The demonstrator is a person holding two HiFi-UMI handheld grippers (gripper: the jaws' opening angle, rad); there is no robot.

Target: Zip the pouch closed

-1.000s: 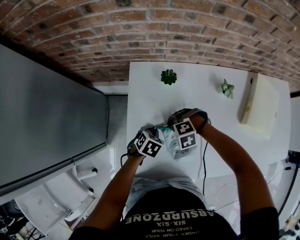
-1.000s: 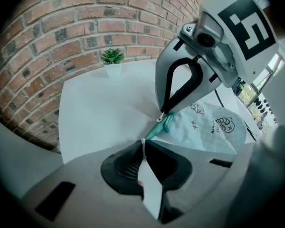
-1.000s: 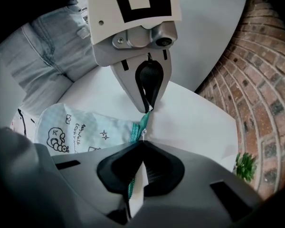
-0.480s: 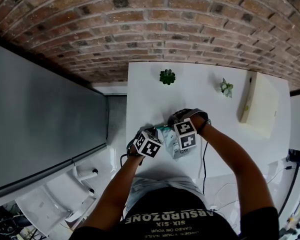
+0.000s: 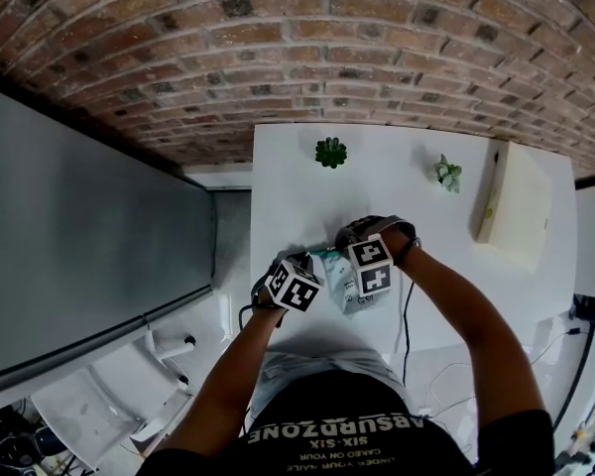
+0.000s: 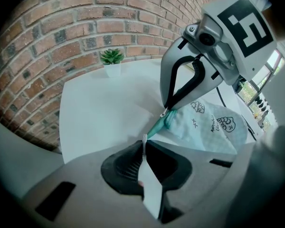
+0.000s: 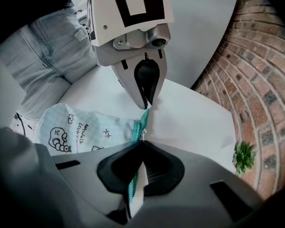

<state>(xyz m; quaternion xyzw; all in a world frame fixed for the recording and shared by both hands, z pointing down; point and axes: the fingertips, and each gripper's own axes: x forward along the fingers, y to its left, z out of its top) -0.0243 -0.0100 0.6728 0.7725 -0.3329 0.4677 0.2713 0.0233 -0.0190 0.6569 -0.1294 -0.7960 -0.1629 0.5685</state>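
A pale mint pouch (image 5: 341, 288) with black doodles lies near the front edge of the white table (image 5: 297, 196), between the two marker cubes. My left gripper (image 6: 144, 144) is shut on the white tab at the pouch's end. A teal zipper band (image 6: 157, 124) runs taut from there to my right gripper (image 6: 167, 109), which is shut on the zipper pull. In the right gripper view the right gripper (image 7: 141, 144) clamps the teal band, the left gripper (image 7: 147, 103) pinches the far tip, and the pouch (image 7: 80, 127) spreads to the left.
Two small potted plants (image 5: 330, 152) (image 5: 449, 174) stand at the back of the table before a brick wall (image 5: 307, 58). A cream box (image 5: 516, 206) lies at the right. A black cable (image 5: 406, 315) hangs over the front edge.
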